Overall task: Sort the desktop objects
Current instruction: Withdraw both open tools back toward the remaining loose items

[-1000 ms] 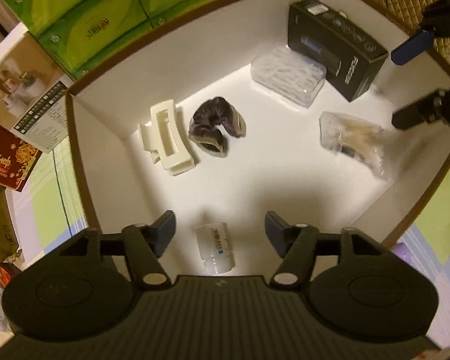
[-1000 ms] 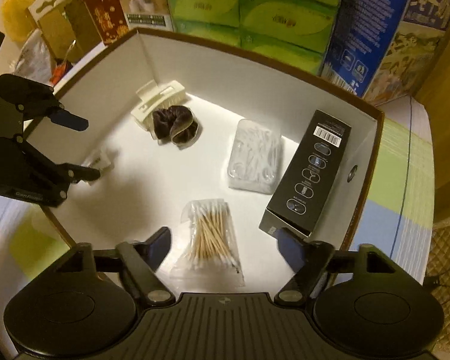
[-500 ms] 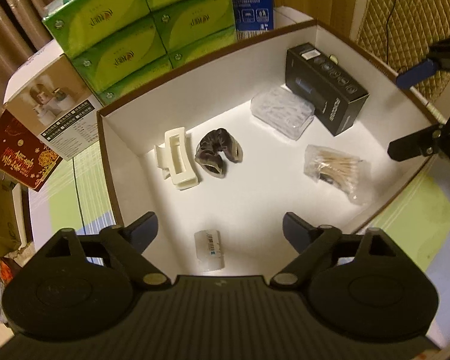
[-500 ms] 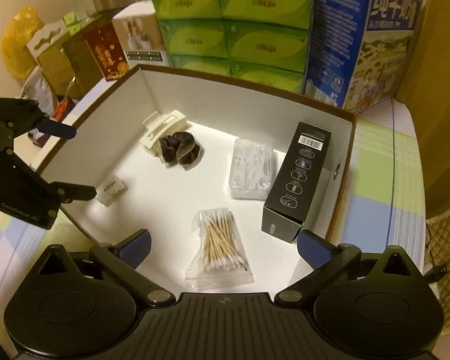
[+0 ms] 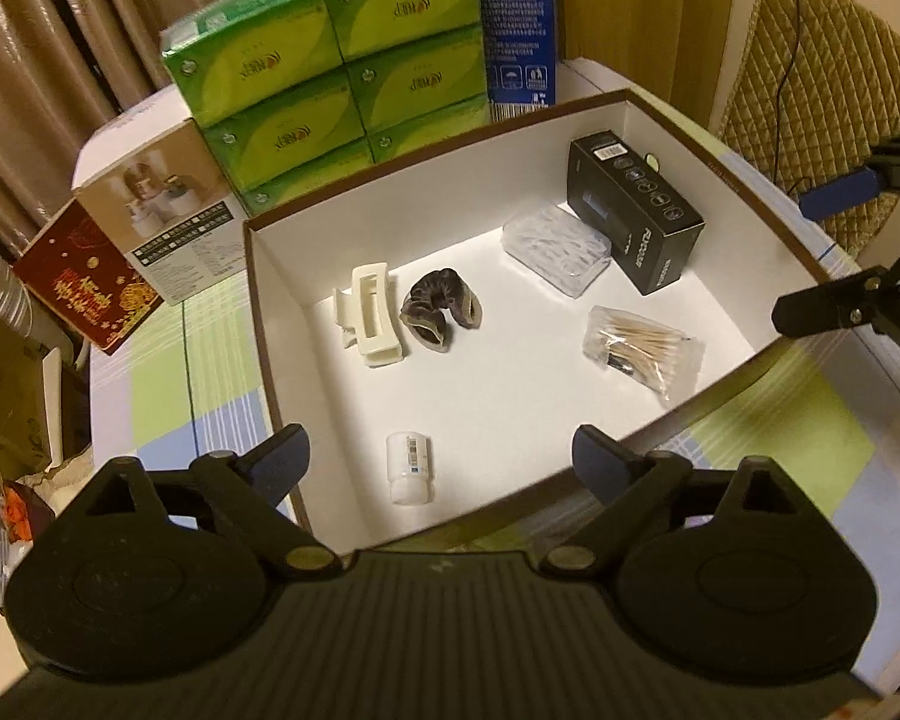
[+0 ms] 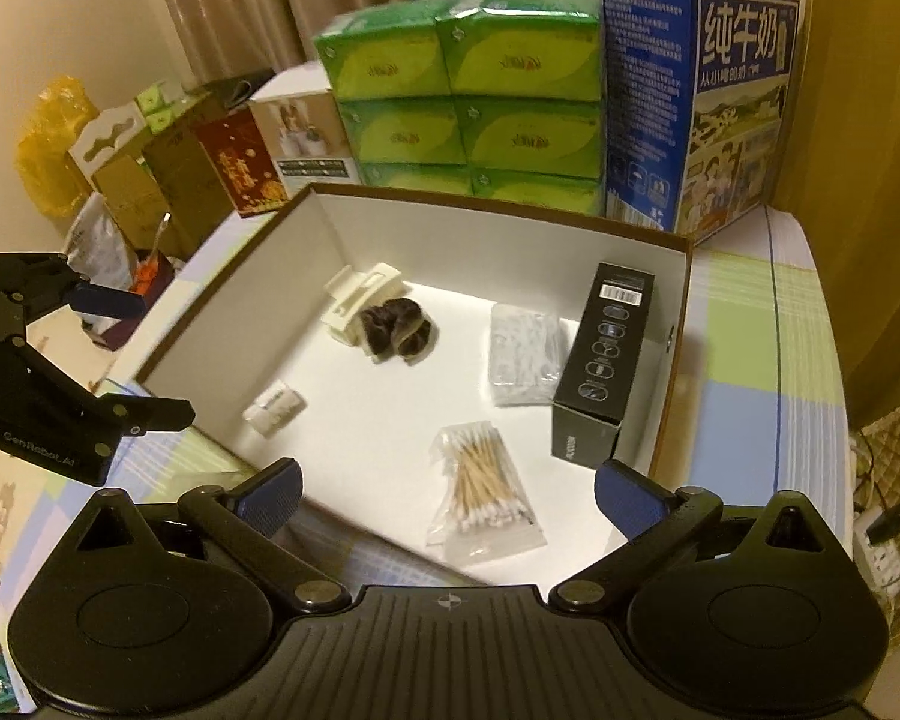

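both grippers [image 5: 441, 462] [image 6: 447, 495] above box [image 5: 258, 324] (empty-jawed)

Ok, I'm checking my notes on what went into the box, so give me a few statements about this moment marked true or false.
1. The small white bottle stands upright. False: it lies on its side on the box floor.
2. The bag of cotton swabs lies inside the white box. True.
3. The left gripper holds the bottle. False: nothing is between its jaws, which are opening.
4. The dark scrunchie lies right beside the cream hair clip. True.
5. The black carton lies outside the box on the checked cloth. False: it lies inside, along one wall.
6. The right gripper is open and holds nothing. True.
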